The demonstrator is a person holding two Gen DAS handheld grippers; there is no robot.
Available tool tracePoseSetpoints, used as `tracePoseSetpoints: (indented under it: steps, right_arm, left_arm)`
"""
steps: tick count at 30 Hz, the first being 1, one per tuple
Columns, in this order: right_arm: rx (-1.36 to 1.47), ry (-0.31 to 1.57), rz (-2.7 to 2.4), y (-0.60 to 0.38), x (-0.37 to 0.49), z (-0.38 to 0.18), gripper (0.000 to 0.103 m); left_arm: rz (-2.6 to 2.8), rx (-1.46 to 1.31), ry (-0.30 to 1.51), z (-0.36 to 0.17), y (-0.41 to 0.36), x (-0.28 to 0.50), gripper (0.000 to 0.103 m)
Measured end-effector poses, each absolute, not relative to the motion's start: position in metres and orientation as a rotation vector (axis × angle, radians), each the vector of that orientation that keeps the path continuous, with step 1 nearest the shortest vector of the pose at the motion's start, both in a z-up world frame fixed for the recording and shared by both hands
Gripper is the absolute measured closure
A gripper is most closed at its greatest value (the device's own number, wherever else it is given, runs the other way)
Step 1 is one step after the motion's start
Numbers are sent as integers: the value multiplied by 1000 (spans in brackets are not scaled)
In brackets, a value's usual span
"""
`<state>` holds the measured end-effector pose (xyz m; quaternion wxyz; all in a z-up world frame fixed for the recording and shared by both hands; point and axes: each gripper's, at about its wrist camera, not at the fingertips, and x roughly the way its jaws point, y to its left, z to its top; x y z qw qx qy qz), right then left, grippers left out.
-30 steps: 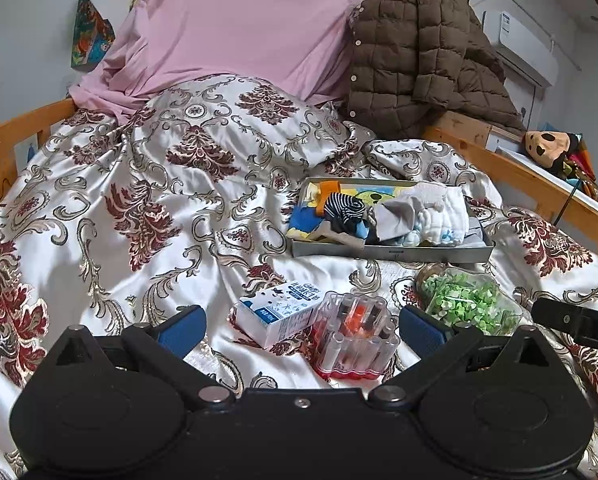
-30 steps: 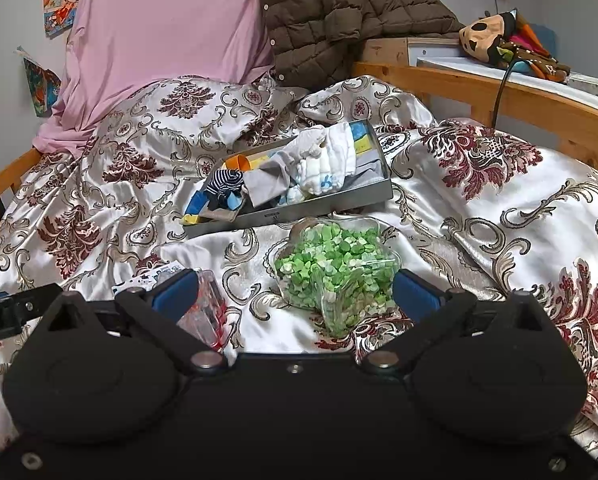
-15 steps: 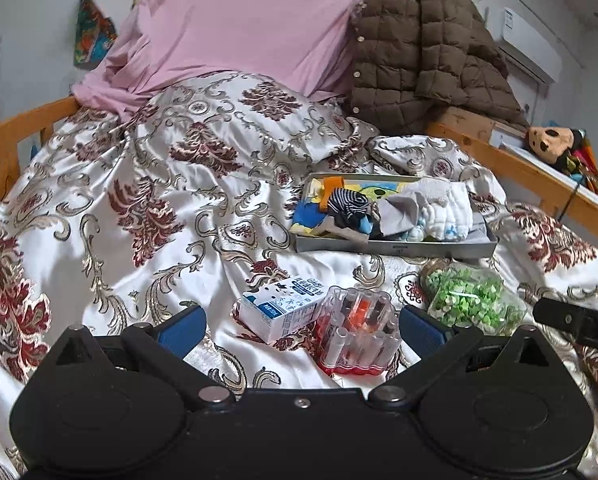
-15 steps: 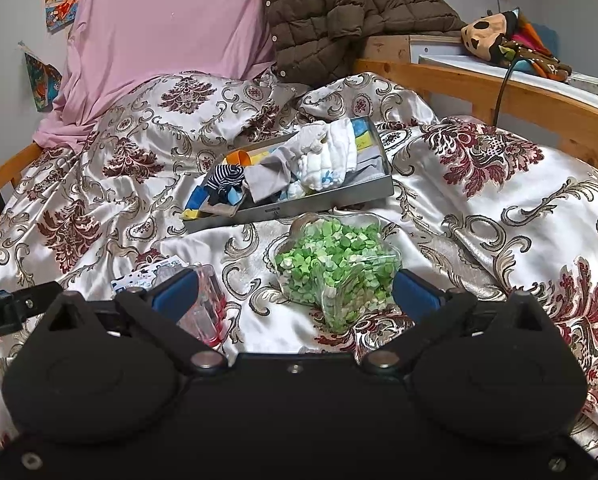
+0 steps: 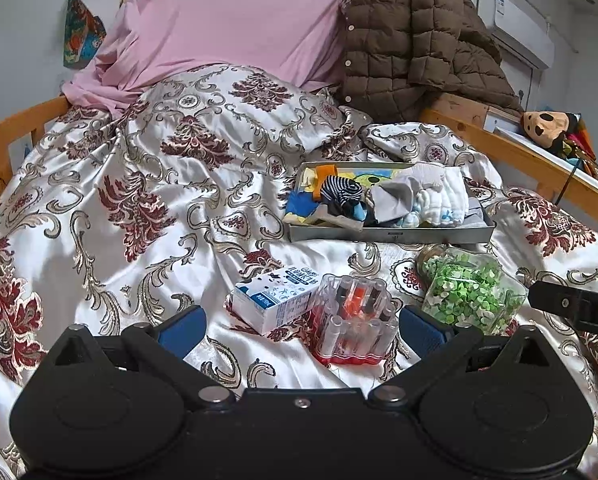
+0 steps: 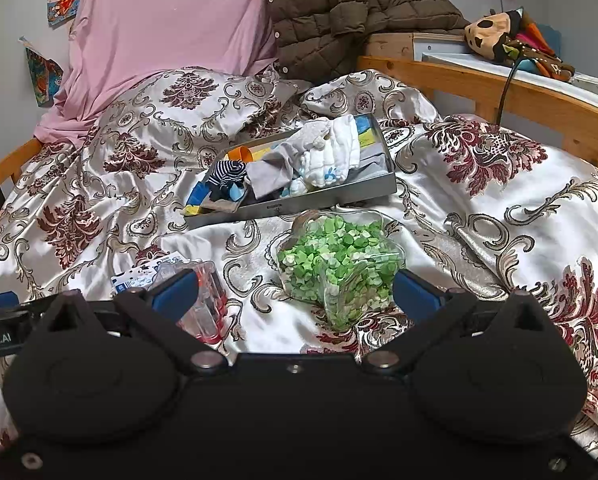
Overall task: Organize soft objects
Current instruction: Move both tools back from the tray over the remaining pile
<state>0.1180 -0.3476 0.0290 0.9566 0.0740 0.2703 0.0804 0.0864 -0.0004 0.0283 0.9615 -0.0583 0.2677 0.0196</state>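
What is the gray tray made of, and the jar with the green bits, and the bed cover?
The tray looks like metal with a dull gray finish; its thin, straight walls suggest that. The jar seems to be clear glass or plastic, since the green bits show through; which one is hard to tell. The bed cover looks like satin: it is shiny and lies in soft folds.
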Motion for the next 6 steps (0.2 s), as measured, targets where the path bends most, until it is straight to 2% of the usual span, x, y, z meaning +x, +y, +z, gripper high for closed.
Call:
tracePoseSetpoints:
  steps: [6]
  right_arm:
    - [143,559,167,-346,121,26,1]
  left_arm:
    - [46,-114,530,30,-2,85,1]
